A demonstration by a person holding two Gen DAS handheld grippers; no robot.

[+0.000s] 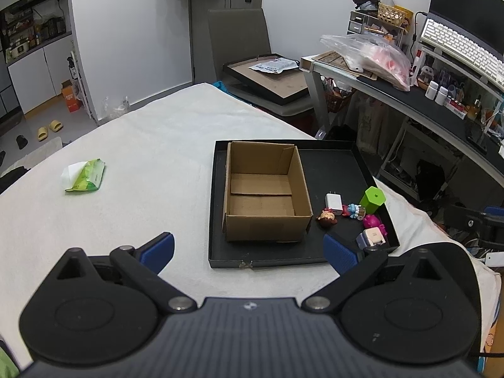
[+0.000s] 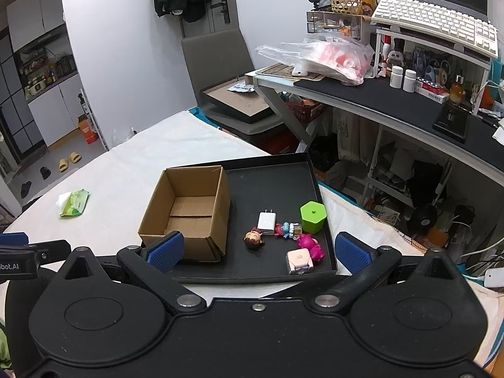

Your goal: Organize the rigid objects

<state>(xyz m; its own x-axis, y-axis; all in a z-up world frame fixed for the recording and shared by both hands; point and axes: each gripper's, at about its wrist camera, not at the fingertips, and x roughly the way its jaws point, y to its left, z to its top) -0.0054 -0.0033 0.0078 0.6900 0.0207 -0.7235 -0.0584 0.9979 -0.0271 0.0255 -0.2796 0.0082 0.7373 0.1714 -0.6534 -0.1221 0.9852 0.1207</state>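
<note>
Small rigid objects sit at about 3 o'clock of the cardboard box (image 2: pixel 189 208) in my right wrist view, all inside the black tray (image 2: pixel 277 170) on the white-covered table (image 1: pixel 151 145). I see a white charger (image 2: pixel 267 222), a green hexagonal container (image 2: pixel 312 216) at its 3 o'clock, a blue-and-red figure (image 2: pixel 287 229) between them, a brown-haired doll head (image 2: pixel 254 238) at the charger's 7 o'clock, a pink toy (image 2: pixel 310 245) and a pale cube (image 2: pixel 299 261) touching it nearest me. The box stands open and empty. My left gripper (image 1: pixel 249 252) is spread wide, holding nothing; my right gripper (image 2: pixel 258 252) likewise gapes wide, above the tray's near edge. A green tissue pack (image 1: pixel 86 176) lies well apart at 9 o'clock.
</note>
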